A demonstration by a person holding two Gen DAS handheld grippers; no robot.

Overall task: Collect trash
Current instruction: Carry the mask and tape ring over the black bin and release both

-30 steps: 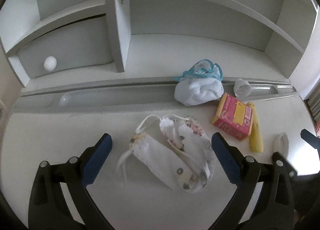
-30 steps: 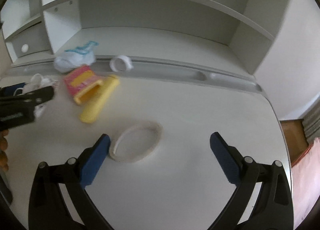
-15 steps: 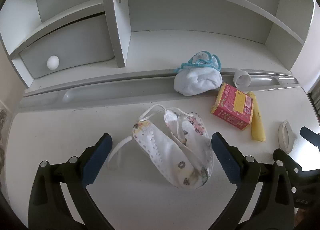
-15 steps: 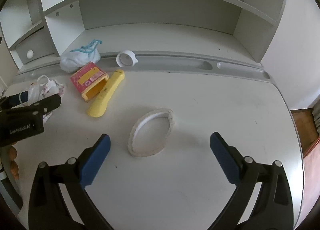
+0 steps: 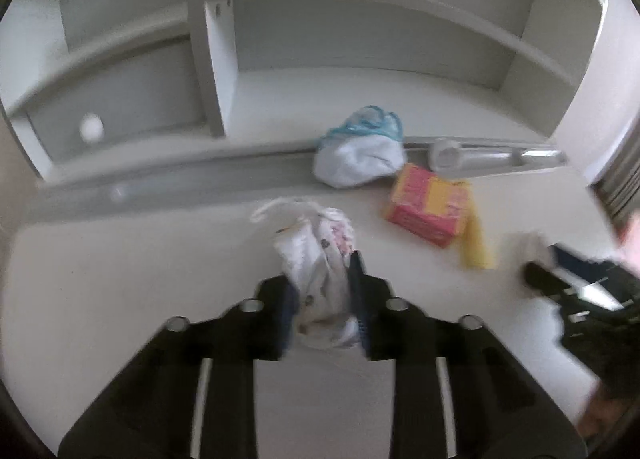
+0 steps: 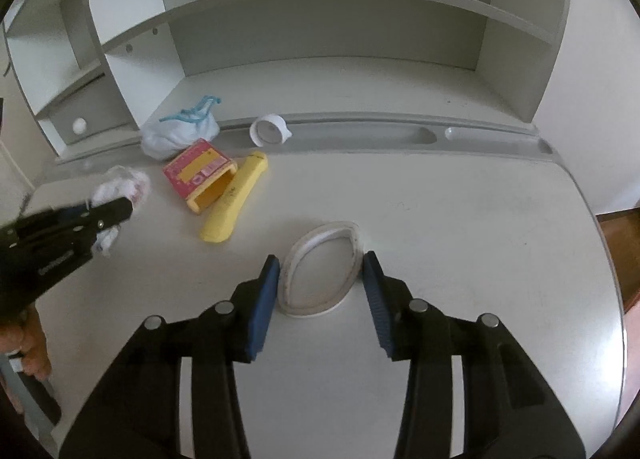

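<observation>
My left gripper (image 5: 322,279) is shut on a crumpled white patterned face mask (image 5: 320,259) on the white desk; the mask also shows in the right wrist view (image 6: 120,187), with the left gripper (image 6: 108,215) on it. My right gripper (image 6: 320,279) has its jaws partly closed around a flattened white ring (image 6: 320,267), close to its sides without squeezing it. The ring shows blurred in the left wrist view (image 5: 528,247). A pink and yellow box (image 6: 200,175), a yellow tube (image 6: 236,199), a white and blue cloth bundle (image 6: 180,131) and a small white cup (image 6: 268,131) lie further back.
The desk (image 6: 460,259) has a grey groove tray (image 6: 400,135) along its back and white shelves (image 6: 320,19) above. A drawer with a white knob (image 6: 79,125) is at the back left. The desk's curved right edge drops to the floor.
My left gripper has closed on the face mask and bunched it up. My right gripper has moved forward over the white ring and narrowed its jaws around it.
</observation>
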